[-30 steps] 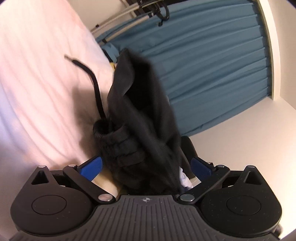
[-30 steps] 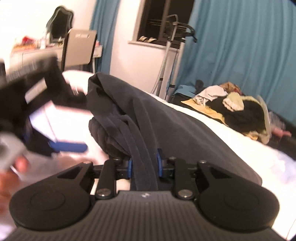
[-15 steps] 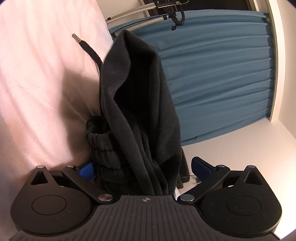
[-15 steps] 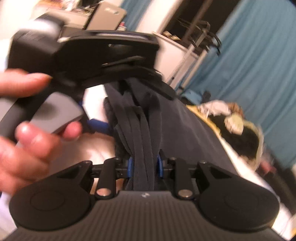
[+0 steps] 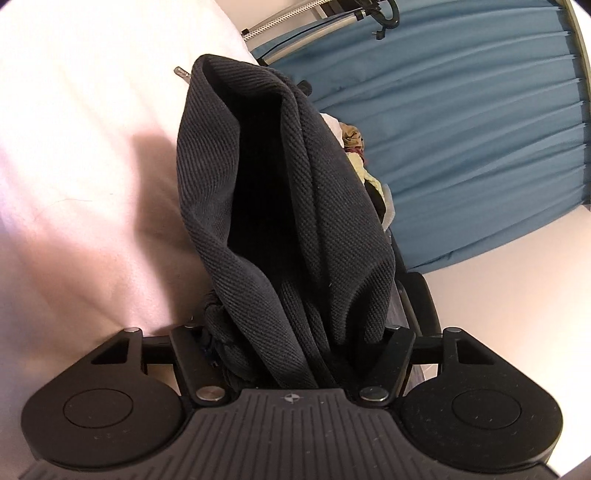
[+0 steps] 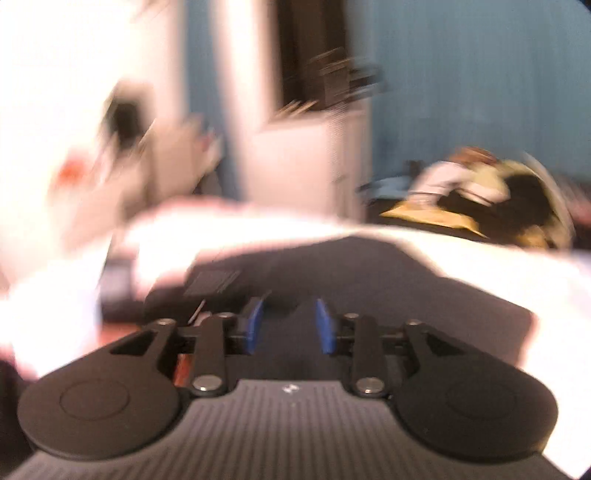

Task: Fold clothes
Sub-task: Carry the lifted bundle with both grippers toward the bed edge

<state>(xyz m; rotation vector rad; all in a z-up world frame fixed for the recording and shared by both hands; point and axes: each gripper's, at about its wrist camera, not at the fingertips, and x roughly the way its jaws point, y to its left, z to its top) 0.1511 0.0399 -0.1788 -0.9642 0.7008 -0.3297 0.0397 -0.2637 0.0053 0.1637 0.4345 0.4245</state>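
Observation:
A dark knitted garment [image 5: 288, 221] with a drawstring waistband is bunched between the fingers of my left gripper [image 5: 291, 350], which is shut on it and holds it up above the white bed [image 5: 81, 177]. The drawstring's metal tip [image 5: 181, 71] shows behind the fabric. In the blurred right wrist view the same dark garment [image 6: 369, 280] lies spread flat on the white bed [image 6: 480, 254]. My right gripper [image 6: 290, 325] is open just above it, blue pads [image 6: 253, 325] apart, with nothing between them.
A blue curtain [image 5: 461, 122] hangs behind the bed, with a metal steamer pole [image 5: 295, 22] at the top. A pile of mixed clothes [image 6: 491, 195] lies at the bed's far right. A white wall and dark window [image 6: 314, 74] stand behind.
My right gripper has let go of the garment and opened, and its view has swung sharply. My left gripper has closed on the bunched fabric, which now hides the blue pads.

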